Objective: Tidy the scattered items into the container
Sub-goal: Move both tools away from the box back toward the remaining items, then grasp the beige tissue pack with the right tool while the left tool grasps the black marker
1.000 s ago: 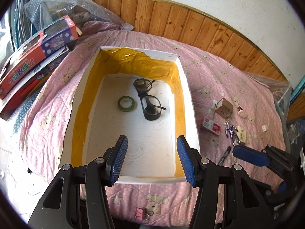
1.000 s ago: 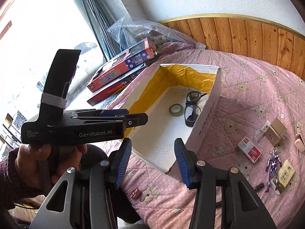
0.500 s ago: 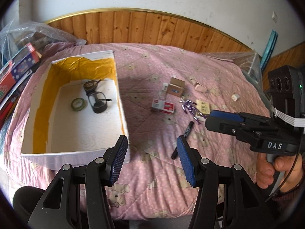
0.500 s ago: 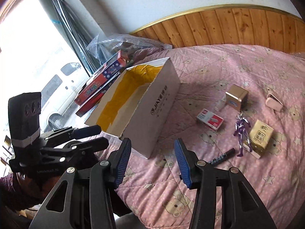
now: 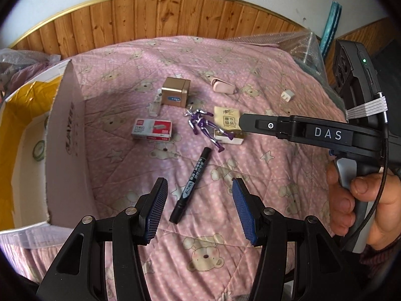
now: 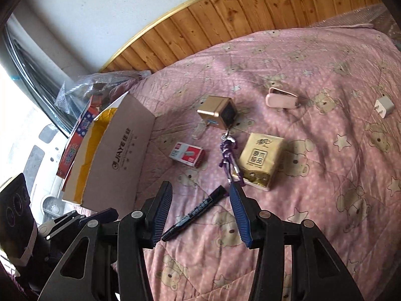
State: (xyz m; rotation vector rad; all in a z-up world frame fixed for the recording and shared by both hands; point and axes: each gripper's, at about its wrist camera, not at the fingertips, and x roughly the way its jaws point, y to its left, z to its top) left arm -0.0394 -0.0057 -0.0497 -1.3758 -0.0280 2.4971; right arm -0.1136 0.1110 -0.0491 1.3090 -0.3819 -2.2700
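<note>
A white box with yellow lining (image 5: 67, 135) (image 6: 120, 148) stands at the left on a pink quilt (image 5: 263, 87). Right of it lie a red staple box (image 5: 152, 129) (image 6: 187, 153), a gold cube (image 5: 174, 92) (image 6: 217, 111), a purple figure (image 5: 205, 128) (image 6: 228, 156), a yellow tissue pack (image 5: 226, 120) (image 6: 260, 159), a pink case (image 5: 223, 86) (image 6: 282, 97), a white plug (image 5: 287, 95) (image 6: 383, 105) and a black marker (image 5: 192, 185) (image 6: 194, 215). My left gripper (image 5: 198, 209) hangs open above the marker. My right gripper (image 6: 200, 212) is open too, the marker below its gap.
A green tape roll (image 5: 40, 148) shows inside the box. Wooden panelling (image 5: 160, 15) runs behind the bed. Bubble wrap (image 6: 97, 85) and colourful cartons (image 6: 80, 133) lie beyond the box near a window. A hand (image 5: 361, 208) holds the right gripper's handle at the right.
Both grippers swung from above the box rightward and down over the scattered items. The marker now lies under both. Neither opening has changed.
</note>
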